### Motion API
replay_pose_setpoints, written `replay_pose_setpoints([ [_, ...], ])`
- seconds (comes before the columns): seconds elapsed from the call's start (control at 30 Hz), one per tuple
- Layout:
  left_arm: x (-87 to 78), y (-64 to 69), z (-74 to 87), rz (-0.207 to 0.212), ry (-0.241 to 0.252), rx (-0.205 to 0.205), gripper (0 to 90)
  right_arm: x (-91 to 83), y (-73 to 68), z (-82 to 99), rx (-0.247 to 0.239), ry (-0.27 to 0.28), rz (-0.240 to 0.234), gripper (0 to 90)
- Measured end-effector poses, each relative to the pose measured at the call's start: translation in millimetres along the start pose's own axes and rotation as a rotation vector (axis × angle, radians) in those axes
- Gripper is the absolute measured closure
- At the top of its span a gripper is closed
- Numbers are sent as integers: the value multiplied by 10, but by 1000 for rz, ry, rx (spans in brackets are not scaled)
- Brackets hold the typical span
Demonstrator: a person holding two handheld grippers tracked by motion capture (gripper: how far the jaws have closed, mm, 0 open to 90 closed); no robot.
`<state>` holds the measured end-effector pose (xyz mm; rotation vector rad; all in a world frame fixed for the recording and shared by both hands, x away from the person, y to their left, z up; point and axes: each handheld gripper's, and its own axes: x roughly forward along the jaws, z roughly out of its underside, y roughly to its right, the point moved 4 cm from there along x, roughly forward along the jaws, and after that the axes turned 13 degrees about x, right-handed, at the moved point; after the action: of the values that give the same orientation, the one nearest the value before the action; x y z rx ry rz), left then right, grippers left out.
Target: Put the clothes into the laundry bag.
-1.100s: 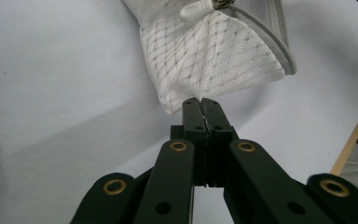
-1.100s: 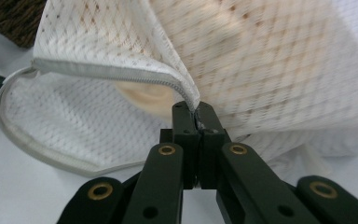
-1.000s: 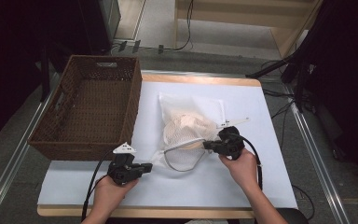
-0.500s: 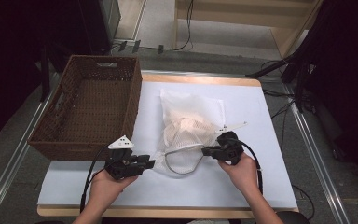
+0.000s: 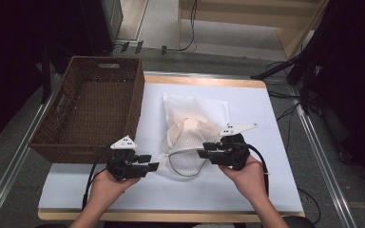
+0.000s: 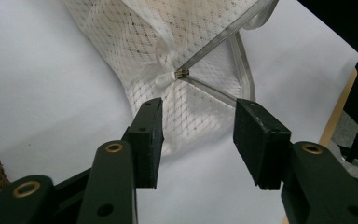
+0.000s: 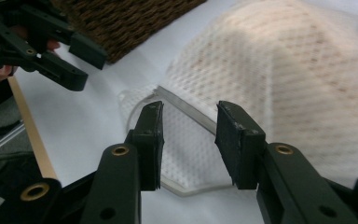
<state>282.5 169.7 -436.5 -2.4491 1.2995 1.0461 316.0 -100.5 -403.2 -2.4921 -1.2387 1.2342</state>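
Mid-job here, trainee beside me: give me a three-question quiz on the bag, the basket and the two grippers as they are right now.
1. True or false: the left gripper is clamped on the mesh bag.
2. Which side of the bag does the wicker basket stand on in the high view: A its left, B its right, C its near side?
3. What lies inside the basket?

Key:
1. False. Both sets of jaws have just been opening; the left ones stand apart, free of the bag, as do those of the right gripper.
2. A.
3. Nothing; its woven floor is bare.
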Motion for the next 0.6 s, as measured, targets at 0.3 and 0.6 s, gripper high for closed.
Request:
replay_pose_setpoints([
  [0.3, -23, -6, 49, 22, -1, -13, 443, 242, -179, -40, -73, -39, -19, 586],
  [0.6, -62, -21, 45, -12, 13, 15, 437, 434, -278, -92, -100, -64, -33, 587],
])
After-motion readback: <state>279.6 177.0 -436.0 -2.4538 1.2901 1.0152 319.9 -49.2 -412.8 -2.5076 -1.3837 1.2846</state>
